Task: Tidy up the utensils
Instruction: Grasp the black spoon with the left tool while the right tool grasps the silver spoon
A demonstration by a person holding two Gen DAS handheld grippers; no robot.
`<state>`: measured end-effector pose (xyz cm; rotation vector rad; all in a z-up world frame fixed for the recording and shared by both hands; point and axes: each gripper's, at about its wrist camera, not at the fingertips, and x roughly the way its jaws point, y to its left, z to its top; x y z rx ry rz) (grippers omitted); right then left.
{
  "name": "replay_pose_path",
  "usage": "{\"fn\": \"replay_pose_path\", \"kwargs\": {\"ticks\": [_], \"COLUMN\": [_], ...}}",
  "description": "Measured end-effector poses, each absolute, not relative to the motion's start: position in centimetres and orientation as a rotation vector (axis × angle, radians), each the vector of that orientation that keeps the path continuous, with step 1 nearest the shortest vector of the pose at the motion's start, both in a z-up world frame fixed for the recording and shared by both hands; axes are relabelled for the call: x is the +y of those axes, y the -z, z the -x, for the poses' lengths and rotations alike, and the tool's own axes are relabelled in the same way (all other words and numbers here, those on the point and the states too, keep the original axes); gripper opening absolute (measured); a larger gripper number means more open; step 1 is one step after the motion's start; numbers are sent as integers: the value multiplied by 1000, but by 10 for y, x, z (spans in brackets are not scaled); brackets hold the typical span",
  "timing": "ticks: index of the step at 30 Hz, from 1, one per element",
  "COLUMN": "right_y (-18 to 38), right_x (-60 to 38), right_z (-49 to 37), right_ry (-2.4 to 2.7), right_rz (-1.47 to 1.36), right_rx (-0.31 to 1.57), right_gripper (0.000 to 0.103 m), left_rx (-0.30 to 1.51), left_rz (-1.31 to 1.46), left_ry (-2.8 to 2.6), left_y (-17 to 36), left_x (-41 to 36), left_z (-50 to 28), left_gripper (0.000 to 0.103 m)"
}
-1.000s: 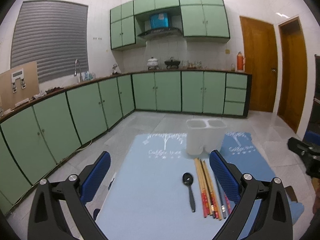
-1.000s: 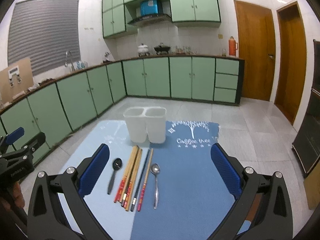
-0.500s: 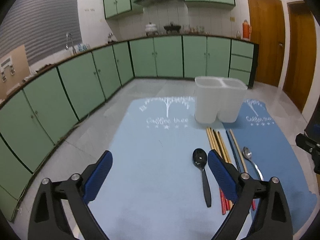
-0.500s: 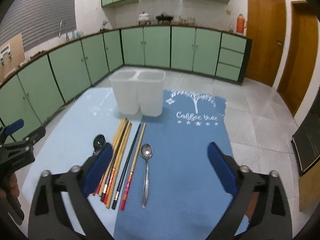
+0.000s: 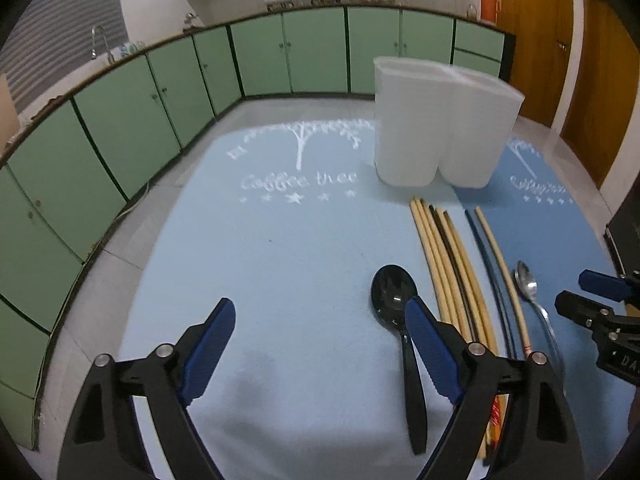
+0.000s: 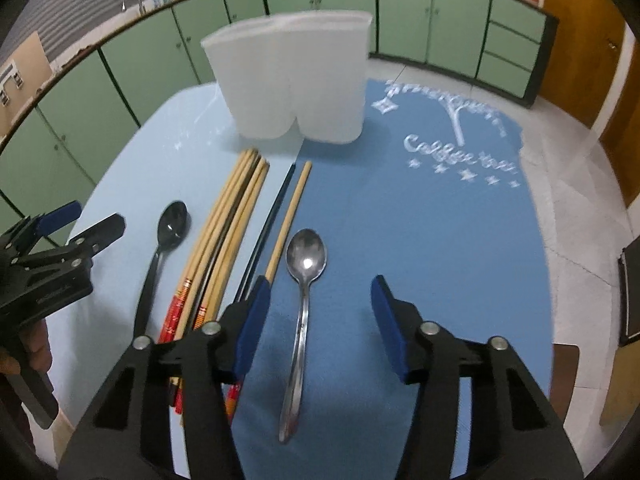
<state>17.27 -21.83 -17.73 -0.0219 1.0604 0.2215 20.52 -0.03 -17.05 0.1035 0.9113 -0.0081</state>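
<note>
Both grippers have dropped closer to the utensils.
Right gripper [image 6: 318, 312] straddles the metal spoon [image 6: 306, 264], fingers apart; left gripper [image 5: 320, 334] fingers apart beside the black spoon [image 5: 394, 294].

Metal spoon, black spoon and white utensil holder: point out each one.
Metal spoon [image 6: 306, 258]: right wrist view, on its bowl.
Black spoon [image 5: 393, 293]: left wrist view, on its bowl.
White utensil holder [image 6: 296, 80]: right wrist view, on its front wall.

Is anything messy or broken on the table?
Nothing looks broken or spilled. The black spoon, chopsticks and metal spoon lie flat in a neat row, not yet in the upright white holder.
</note>
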Motion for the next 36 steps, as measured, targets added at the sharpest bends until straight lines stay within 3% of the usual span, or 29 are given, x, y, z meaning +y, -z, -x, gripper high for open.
{"fn": "replay_pose_path", "kwargs": {"ticks": [11, 15, 36], "right_y": [204, 203, 203], "right_x": [-208, -212, -219], "right_z": [-195, -195, -211], "right_ry": [-221, -180, -179], "right_rz": [87, 96, 11], "right_rx": [1095, 1090, 1098], "right_gripper": [44, 36, 39], "left_rx": [976, 991, 1023], "left_rz": [-110, -116, -79], "left_ry": [23, 23, 50], "left_y": [199, 207, 208], "left_x": [-5, -7, -15], "left_z": [-229, -233, -254], "left_gripper": [85, 85, 87]}}
